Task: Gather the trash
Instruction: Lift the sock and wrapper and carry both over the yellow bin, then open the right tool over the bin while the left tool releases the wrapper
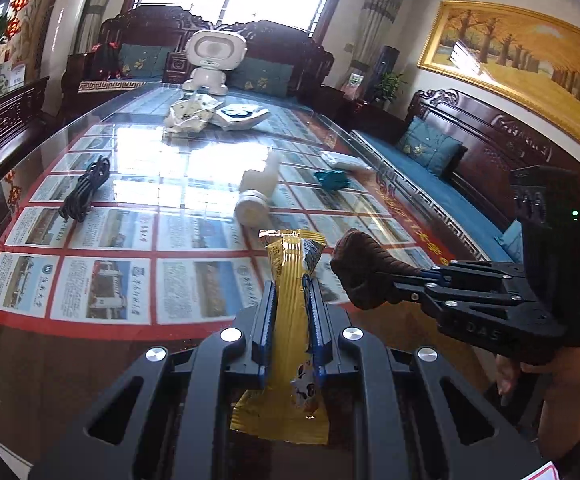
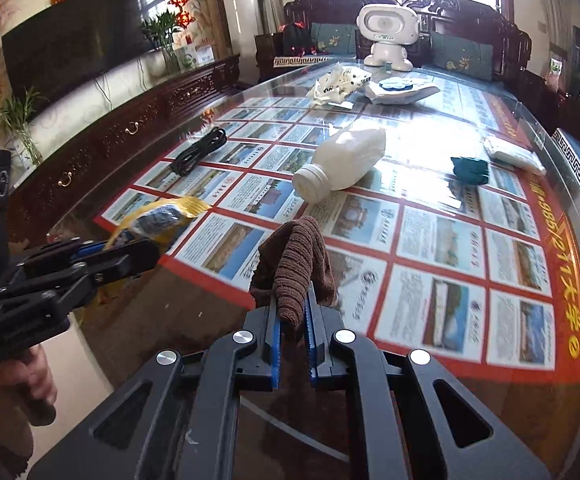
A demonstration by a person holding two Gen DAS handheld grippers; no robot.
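While both grippers are loaded, little more can be picked up until something is dropped off. The left gripper (image 1: 290,280) is clenched on a gold wrapper (image 1: 288,308), whose long axis runs straight out along the jaws, its crimped end sticking past the tips. The right gripper (image 2: 293,296) is clenched on a brown cloth (image 2: 296,264), which is bunched and draped over the tips. Both are held above the near edge of the glass-topped surface (image 1: 102,336), close beside each other, the right one seen just to the right of the wrapper in the left view.

The nearest loose piece of trash is judged to be the white bottle (image 2: 340,164). It lies on its side straight ahead of both grippers, cap toward them, its long axis running away and slightly to the right. From the right gripper it is reached most directly. Beyond it, a teal wad (image 2: 470,170) and a white packet (image 2: 514,156) lie farther right, and crumpled bags (image 2: 338,82) lie near a white robot toy (image 2: 388,36) at the far end. A black cable (image 2: 200,150) is seen to the left. No bin is visible in either view, so where the held items are to go cannot be told.
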